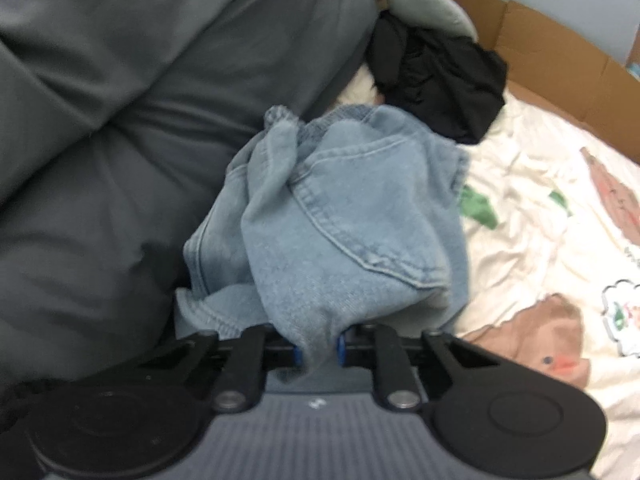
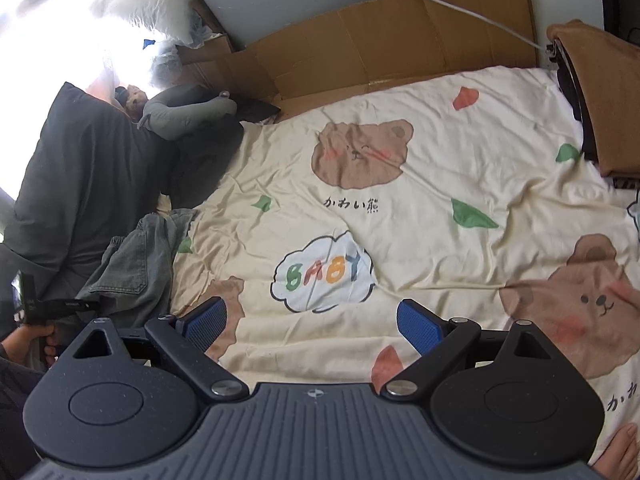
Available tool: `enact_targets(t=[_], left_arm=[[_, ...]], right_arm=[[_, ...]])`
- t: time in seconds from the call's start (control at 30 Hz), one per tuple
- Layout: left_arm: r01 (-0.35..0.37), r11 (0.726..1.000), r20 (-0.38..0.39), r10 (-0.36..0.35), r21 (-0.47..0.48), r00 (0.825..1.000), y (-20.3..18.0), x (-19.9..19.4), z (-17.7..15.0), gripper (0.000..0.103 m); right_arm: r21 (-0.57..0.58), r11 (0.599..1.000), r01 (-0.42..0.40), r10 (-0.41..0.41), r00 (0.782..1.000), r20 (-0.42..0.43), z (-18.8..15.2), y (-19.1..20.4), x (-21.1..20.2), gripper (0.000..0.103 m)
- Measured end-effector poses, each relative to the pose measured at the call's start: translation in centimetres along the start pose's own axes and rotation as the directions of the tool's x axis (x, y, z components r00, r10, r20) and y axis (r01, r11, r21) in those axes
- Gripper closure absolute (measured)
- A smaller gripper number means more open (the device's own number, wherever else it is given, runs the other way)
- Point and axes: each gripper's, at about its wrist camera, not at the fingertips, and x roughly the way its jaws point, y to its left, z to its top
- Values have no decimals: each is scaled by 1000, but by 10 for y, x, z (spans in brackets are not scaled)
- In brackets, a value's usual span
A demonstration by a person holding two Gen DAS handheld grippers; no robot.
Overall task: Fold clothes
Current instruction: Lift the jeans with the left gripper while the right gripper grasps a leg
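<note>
A crumpled pair of light blue denim shorts hangs bunched in front of my left gripper, which is shut on a fold of the denim; a back pocket faces the camera. The right wrist view shows the same denim shorts as a greyish heap at the left edge of the bed, with the other gripper's black body beside them. My right gripper is open above the cream bear-print bedsheet, nothing between its blue pads.
A dark grey duvet lies piled left of the shorts, a black garment behind them. Flattened cardboard lines the far edge of the bed. A grey pillow and a brown cushion sit at the bed's ends. A bare foot shows at lower right.
</note>
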Motion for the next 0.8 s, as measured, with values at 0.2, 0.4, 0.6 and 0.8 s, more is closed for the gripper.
enact_targets(t=[0.2,0.4,0.6,0.8], left_arm=[[62,995,16,-64,83,998,-27,-37,21,93],[125,983,26,-130,134,991,-65,-78,31,94],[209,961,16,-215,182,976,-103,-111,31,96],[300,930,9,-309,214,951,-120,-142,44,100]], right_arm=[[-19,999,-37,37,999,1,-4,6,-10,20],[-60,994,-93,94,996,8,1,20,-15,16],[-93,981,-169,168,986,-23,10,51,2,11],[-214,931,-297,288,955,-70,29,118,28,9]])
